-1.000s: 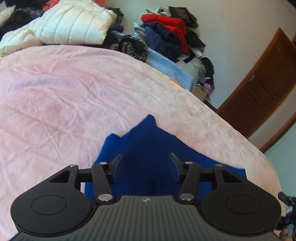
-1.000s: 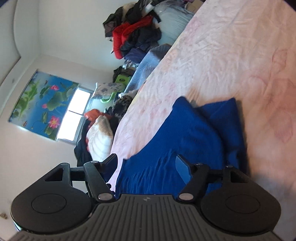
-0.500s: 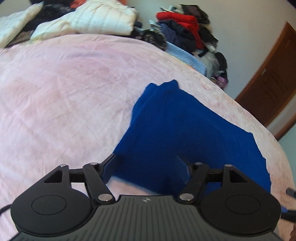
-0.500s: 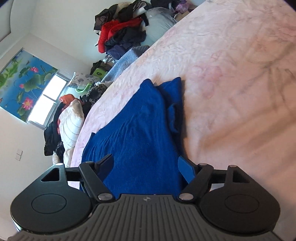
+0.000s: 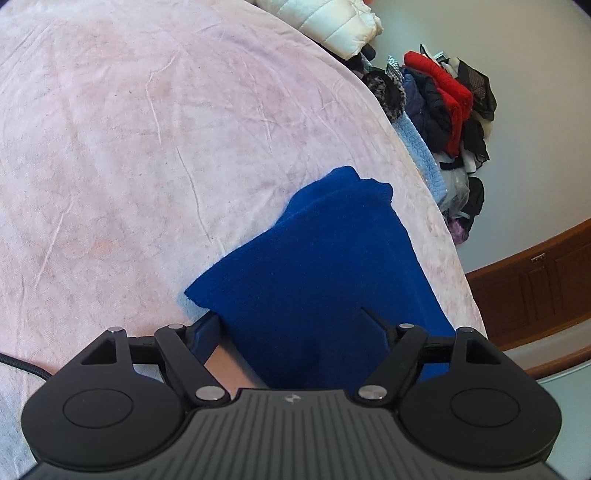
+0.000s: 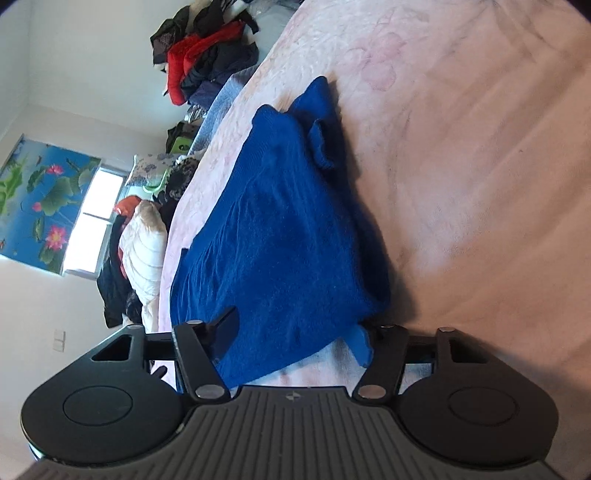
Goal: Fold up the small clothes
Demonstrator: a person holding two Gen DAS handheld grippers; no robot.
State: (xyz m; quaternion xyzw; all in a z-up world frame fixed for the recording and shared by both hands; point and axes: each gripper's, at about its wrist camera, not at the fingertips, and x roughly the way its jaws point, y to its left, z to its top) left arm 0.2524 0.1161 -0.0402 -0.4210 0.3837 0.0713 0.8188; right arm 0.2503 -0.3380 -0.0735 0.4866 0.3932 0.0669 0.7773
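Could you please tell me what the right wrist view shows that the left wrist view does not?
Only the right wrist view shows a window and a lotus picture beside it. Only the left wrist view shows a brown wooden door and a black cable on the bedspread. Both show the blue garment lying on the pink bedspread, the white puffer jacket, and the clothes pile with a red jacket.

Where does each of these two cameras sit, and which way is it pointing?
Left wrist: sits on the left tongs, looking down along them at the blue garment on the pink bed; only its own fingers show.
Right wrist: sits on the right tongs, looking along the same garment toward the window; only its own fingers show.
Both share the garment, the bed and the clothes pile.
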